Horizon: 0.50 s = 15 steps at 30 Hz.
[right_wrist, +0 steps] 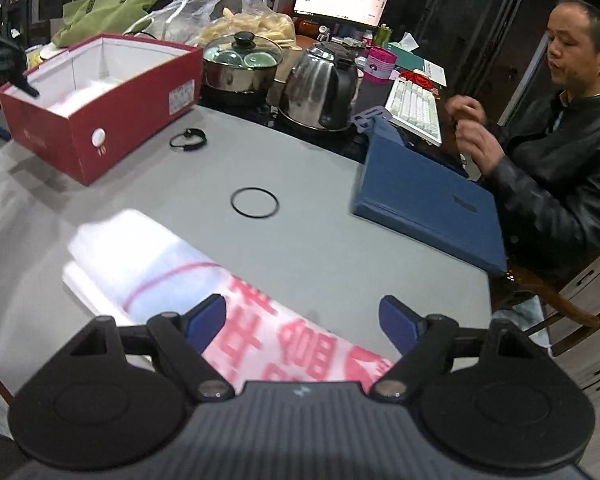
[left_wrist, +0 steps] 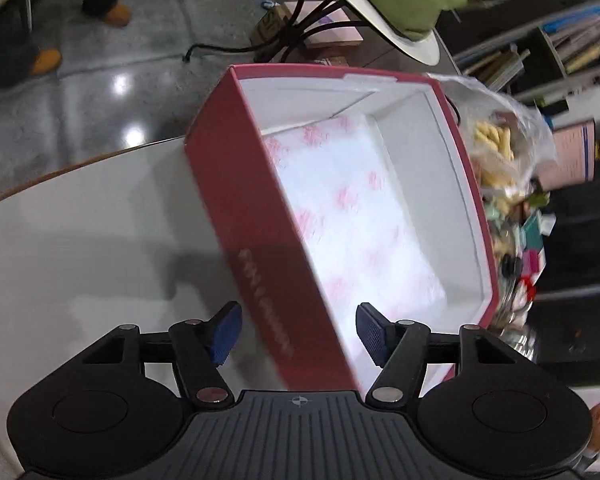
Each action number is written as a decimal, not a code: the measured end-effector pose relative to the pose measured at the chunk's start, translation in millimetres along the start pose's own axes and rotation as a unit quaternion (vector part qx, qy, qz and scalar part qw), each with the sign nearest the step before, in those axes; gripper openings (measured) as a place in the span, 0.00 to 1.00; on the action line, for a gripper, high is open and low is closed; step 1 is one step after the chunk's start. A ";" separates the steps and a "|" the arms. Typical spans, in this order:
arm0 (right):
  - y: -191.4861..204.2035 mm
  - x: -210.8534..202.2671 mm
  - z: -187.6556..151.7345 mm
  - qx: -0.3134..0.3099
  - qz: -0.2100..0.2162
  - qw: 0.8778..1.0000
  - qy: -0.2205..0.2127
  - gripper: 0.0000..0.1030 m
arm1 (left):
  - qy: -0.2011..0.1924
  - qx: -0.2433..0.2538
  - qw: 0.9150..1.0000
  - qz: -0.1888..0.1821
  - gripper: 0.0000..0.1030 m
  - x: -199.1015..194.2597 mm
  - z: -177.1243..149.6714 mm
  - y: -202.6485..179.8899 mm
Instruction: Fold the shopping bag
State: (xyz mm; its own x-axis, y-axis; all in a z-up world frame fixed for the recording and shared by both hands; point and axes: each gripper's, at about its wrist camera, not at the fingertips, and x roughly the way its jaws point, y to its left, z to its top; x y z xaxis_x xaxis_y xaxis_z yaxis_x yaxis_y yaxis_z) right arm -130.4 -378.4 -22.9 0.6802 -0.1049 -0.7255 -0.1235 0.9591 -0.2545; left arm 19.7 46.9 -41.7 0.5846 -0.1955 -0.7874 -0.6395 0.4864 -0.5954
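Shopping bag (right_wrist: 152, 264) spotted flat on the tabletop (right_wrist: 320, 240), on the near side of the red box (right_wrist: 120, 120) and well apart from it. White and thin, with red print. Looks doubled over at the end nearer the red box, but too blurry to be sure.

Right gripper (right_wrist: 302, 320) low over the printed end of the bag, far from the red box. Jaws wide apart, holding nothing. Left gripper (left_wrist: 299, 328) right above the red box, straddling its near wall. Jaws wide apart there too, holding nothing. More white and pink sheets (left_wrist: 352, 220) stacked inside the red box.

Probably about to pinch the bag and fold it once more. Things to watch out for:

- Could pinch only the top layer. Thin, slippery plastic, so the layers may slide apart and spoil the fold.
- Could drag the whole bag across the smooth tabletop instead of bending it, with nothing pressing down on the end nearer the red box.
- Could puff up and spring open again if let go too soon.
- Could bump the wall of the red box with the left jaws and shove or tip it.
- Could sweep the bag into the black ring (right_wrist: 255, 203) lying between the bag and the red box side.
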 end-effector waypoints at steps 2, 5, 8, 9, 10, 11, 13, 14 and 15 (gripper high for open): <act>2.3 2.4 1.6 0.002 0.001 1.000 0.004 0.83 | -0.014 -0.002 1.000 0.021 0.34 10.3 9.5 -2.8; 6.6 4.9 3.3 0.005 0.001 1.000 0.012 0.83 | -0.037 -0.069 0.997 0.013 0.31 17.3 23.8 3.5; 6.5 4.9 3.3 0.009 -0.003 1.000 0.014 0.83 | -0.051 -0.073 0.996 0.016 0.31 24.5 28.9 -0.4; 5.3 5.3 2.6 0.011 -0.003 1.000 0.017 0.83 | -0.054 -0.076 0.995 0.021 0.31 27.7 31.0 -2.8; 4.2 6.7 2.0 0.014 -0.004 1.000 0.020 0.83 | -0.057 -0.078 0.995 0.018 0.31 35.1 35.7 -5.4; 2.8 9.0 1.7 0.017 -0.004 1.000 0.025 0.83 | -0.058 -0.075 0.995 0.019 0.31 38.8 37.9 -8.2; -0.4 13.3 0.0 0.020 -0.003 0.999 0.036 0.83 | -0.052 -0.056 0.997 0.029 0.31 39.9 40.4 -8.9; -1.9 15.2 -1.2 0.016 -0.001 0.999 0.040 0.84 | -0.043 -0.049 0.998 0.020 0.31 35.5 39.7 -8.0; -3.5 17.2 -2.6 0.007 0.001 0.999 0.044 0.84 | -0.034 -0.042 0.998 0.011 0.32 31.2 38.9 -7.0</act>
State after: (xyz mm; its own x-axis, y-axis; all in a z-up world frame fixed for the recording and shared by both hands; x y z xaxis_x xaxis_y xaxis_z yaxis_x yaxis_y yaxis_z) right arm -120.2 -384.3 -36.2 0.6140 -0.1244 -0.7795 -0.1142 0.9631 -0.2437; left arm 61.8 70.5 -55.8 0.6013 -0.1251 -0.7892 -0.6906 0.4154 -0.5920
